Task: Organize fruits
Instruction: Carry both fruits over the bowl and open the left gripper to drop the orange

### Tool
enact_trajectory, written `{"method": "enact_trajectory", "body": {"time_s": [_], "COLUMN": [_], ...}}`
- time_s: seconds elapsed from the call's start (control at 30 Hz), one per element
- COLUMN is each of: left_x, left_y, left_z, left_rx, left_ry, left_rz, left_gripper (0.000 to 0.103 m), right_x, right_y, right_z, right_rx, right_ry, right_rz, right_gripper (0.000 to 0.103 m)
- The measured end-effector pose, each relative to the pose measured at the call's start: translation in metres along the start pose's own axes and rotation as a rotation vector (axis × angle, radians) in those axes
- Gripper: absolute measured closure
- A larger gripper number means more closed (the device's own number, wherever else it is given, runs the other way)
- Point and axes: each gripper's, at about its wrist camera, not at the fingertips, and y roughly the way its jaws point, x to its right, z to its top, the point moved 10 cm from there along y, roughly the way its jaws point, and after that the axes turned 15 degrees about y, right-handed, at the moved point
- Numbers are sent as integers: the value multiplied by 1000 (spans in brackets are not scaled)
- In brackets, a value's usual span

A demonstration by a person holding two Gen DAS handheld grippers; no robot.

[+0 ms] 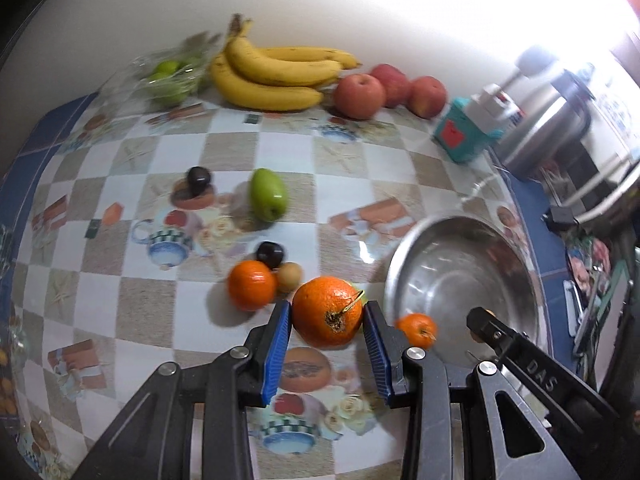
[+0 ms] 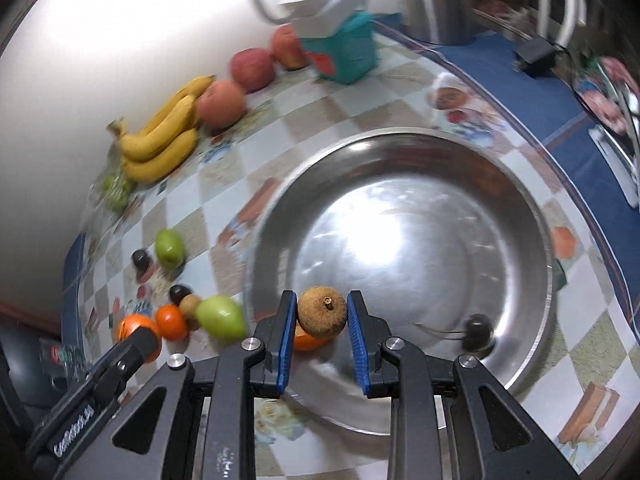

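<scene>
So your left gripper (image 1: 326,320) has its blue pads on either side of the big round orange with the dried stem (image 1: 327,317), low centre of the left view. It looks pinched, though I can't tell if it's lifted off the checkered tablecloth (image 1: 160,320) or just resting there. Your right gripper (image 2: 322,317) is clamped on a small brown rough-skinned fruit (image 2: 322,312), held over the near rim of the wide shiny steel bowl (image 2: 532,216), which I'd guess is the drop spot, so carrying it there makes sense. A dark round fruit with a stem (image 2: 478,332) already sits inside, lower right, but it's blurred. Something orange peeks out behind the brown fruit and I can't say what. The yellow bananas (image 1: 276,72) and red apples (image 1: 360,96) are parked along the wall, top of frame.
</scene>
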Motion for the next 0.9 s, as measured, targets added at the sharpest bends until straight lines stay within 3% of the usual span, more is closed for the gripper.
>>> {"method": "enact_trajectory", "body": {"time_s": [0.37, 0.57, 0.9], "left_x": [74, 97, 111], "left_y": [11, 18, 36], "left_z": [1, -7, -23], "left_rx": [-1, -36, -104], "left_ry": [165, 181, 206], "left_rz": [-75, -141, -150], "left_gripper": [63, 63, 63], "right_x": [59, 75, 83], "right_y": [-11, -14, 0], "right_z": [27, 35, 32], "right_rx": [62, 86, 58], "right_ry": [140, 168, 173], "right_rz": [-65, -83, -105], "right_gripper": [76, 76, 76]}}
